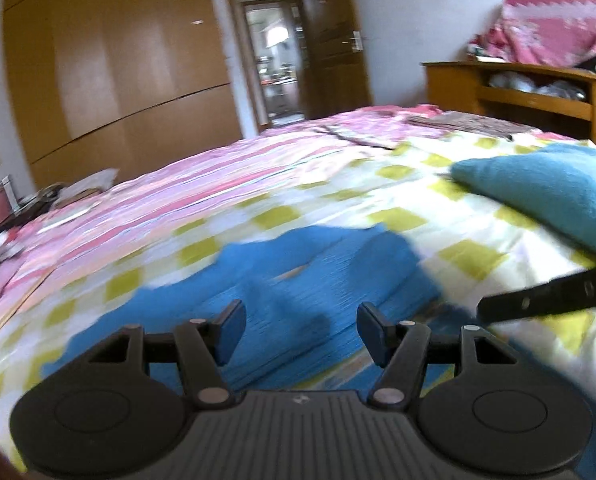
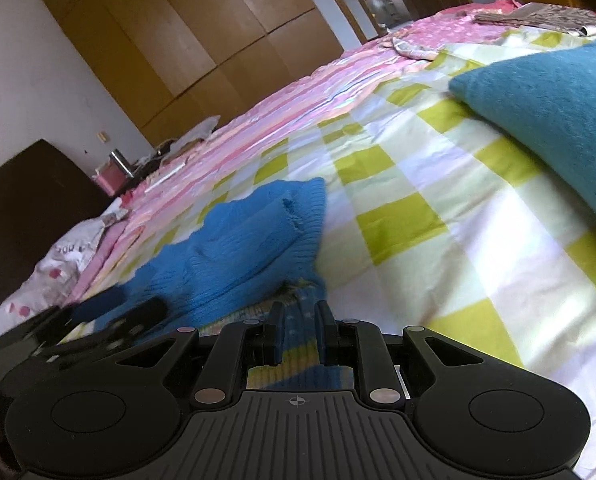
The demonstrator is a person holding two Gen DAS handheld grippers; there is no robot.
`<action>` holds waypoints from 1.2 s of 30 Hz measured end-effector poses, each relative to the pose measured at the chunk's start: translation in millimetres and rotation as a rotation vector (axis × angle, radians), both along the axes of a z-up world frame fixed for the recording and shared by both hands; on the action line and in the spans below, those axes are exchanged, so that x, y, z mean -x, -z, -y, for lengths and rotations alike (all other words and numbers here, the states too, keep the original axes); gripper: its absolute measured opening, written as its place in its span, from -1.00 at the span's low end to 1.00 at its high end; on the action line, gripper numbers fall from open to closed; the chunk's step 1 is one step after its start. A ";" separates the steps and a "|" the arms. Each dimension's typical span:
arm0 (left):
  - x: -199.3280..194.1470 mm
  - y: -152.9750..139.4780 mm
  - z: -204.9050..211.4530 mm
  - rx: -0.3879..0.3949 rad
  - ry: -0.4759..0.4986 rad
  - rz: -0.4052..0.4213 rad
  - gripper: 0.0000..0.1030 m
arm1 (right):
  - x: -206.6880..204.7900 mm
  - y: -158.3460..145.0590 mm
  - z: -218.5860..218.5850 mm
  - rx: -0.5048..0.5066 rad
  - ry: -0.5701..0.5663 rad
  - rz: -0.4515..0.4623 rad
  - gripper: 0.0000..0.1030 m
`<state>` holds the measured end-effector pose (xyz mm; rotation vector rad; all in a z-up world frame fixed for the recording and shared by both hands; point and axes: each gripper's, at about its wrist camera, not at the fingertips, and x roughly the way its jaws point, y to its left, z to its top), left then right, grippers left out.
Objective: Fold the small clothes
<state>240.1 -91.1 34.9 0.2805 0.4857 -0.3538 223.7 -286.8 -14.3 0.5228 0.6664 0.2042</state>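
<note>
Left tool (image 1: 301, 334) released, jaws well apart, hovering over blue knit sweater (image 1: 318, 276) with nothing between the pads. Right tool (image 2: 298, 334) clenched on the striped hem of the sweater (image 2: 253, 248), blue and yellow knit pinched between its narrow pads. Sweater spread flat on the checked bed cover (image 2: 398, 216), stretching toward 11 o'clock from the right tool. Teal cushion (image 2: 554, 108) lying at 2 o'clock, apart from the sweater. Pink striped bedding (image 1: 201, 184) farther out; wooden wardrobe (image 1: 117, 64) at 10 o'clock against the wall
</note>
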 end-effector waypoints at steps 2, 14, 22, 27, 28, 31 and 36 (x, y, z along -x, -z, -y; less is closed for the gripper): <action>-10.0 6.1 18.7 -0.009 0.018 -0.008 0.30 | 2.9 1.0 5.6 -0.003 0.006 0.009 -0.65; -27.7 27.8 68.4 -0.172 0.044 0.068 0.19 | 8.7 8.3 24.7 -0.074 0.023 0.021 -0.65; -50.3 0.9 18.5 0.122 -0.097 -0.054 -0.67 | 11.3 -1.1 15.0 -0.027 0.001 0.053 -0.65; -46.5 -32.3 -68.9 0.373 -0.237 -0.104 -0.68 | 2.5 -13.7 -4.9 0.028 -0.066 0.089 -0.65; -44.0 -36.7 -85.3 0.407 -0.264 -0.104 -0.68 | -0.4 -15.9 -11.3 0.040 -0.084 0.095 -0.65; -26.5 -52.4 -146.9 0.512 -0.368 -0.086 -0.68 | -10.4 -21.8 -36.9 0.076 -0.161 0.107 -0.65; 17.1 -65.9 -243.8 0.615 -0.539 -0.022 -0.68 | -21.8 -31.9 -100.6 0.161 -0.320 0.123 -0.65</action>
